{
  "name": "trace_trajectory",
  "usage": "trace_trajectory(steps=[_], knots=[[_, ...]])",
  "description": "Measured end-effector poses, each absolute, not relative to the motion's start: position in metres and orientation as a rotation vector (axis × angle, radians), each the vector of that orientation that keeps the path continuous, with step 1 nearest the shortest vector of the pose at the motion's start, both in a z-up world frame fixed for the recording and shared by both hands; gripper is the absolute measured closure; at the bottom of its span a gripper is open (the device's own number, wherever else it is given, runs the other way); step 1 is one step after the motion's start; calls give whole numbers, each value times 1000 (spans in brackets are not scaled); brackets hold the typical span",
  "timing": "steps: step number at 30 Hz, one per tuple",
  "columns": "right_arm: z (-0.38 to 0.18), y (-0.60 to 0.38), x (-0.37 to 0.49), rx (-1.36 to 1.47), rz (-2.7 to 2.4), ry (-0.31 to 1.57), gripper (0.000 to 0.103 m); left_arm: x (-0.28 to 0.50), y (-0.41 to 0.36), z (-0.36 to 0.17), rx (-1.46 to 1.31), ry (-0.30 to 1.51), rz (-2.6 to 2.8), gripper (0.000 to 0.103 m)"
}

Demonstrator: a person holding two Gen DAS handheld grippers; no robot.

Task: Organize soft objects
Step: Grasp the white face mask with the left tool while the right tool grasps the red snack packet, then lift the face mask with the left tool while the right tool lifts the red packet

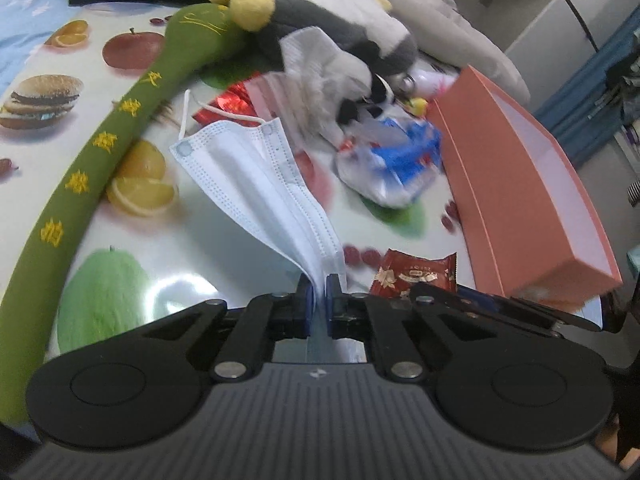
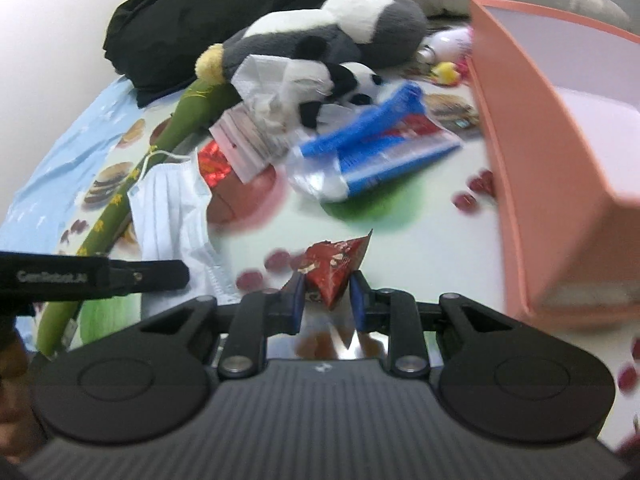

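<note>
My left gripper (image 1: 319,292) is shut on the edge of a pale blue face mask (image 1: 256,176), which trails forward over the table; the mask also shows in the right wrist view (image 2: 172,216). My right gripper (image 2: 327,292) is shut on a dark red snack packet (image 2: 334,264), held just above the table; the packet also shows in the left wrist view (image 1: 416,274). A long green plush snake (image 1: 112,136) curves along the left. A grey-and-white plush toy (image 2: 320,36), a small panda plush (image 2: 352,84) and crumpled tissue (image 2: 276,88) lie at the back.
An open pink box (image 2: 540,168) stands at the right, seen also in the left wrist view (image 1: 512,176). A blue-and-white plastic wrapper (image 2: 372,144), a shiny red wrapper (image 2: 214,166) and a pink pack lie mid-table on a fruit-print cloth (image 1: 120,280). Dark clothing (image 2: 200,20) lies behind.
</note>
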State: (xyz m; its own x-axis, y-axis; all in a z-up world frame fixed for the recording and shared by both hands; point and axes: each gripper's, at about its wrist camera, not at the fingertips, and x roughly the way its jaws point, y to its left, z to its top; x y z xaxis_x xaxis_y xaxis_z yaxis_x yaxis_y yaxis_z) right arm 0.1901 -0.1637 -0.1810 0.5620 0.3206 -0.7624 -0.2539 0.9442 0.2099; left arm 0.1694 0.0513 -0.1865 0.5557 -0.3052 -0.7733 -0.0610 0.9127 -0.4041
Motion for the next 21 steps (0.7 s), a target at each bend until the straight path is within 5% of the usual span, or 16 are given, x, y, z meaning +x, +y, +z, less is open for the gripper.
trace_trajectory(steps=[7, 8, 9, 11, 21], knots=[[-182, -175, 161, 87, 363, 950, 73, 144, 56, -180, -398, 983, -76, 90], [-181, -175, 159, 82, 380, 953, 71, 141, 57, -178, -396, 981, -48, 74], [-181, -175, 157, 76, 391, 953, 69, 138, 59, -177, -397, 982, -19, 48], [-178, -177, 152, 57, 398, 943, 50, 131, 63, -173, -403, 955, 23, 27], [-162, -168, 143, -183, 482, 826, 44, 128, 60, -166, -368, 927, 99, 16]])
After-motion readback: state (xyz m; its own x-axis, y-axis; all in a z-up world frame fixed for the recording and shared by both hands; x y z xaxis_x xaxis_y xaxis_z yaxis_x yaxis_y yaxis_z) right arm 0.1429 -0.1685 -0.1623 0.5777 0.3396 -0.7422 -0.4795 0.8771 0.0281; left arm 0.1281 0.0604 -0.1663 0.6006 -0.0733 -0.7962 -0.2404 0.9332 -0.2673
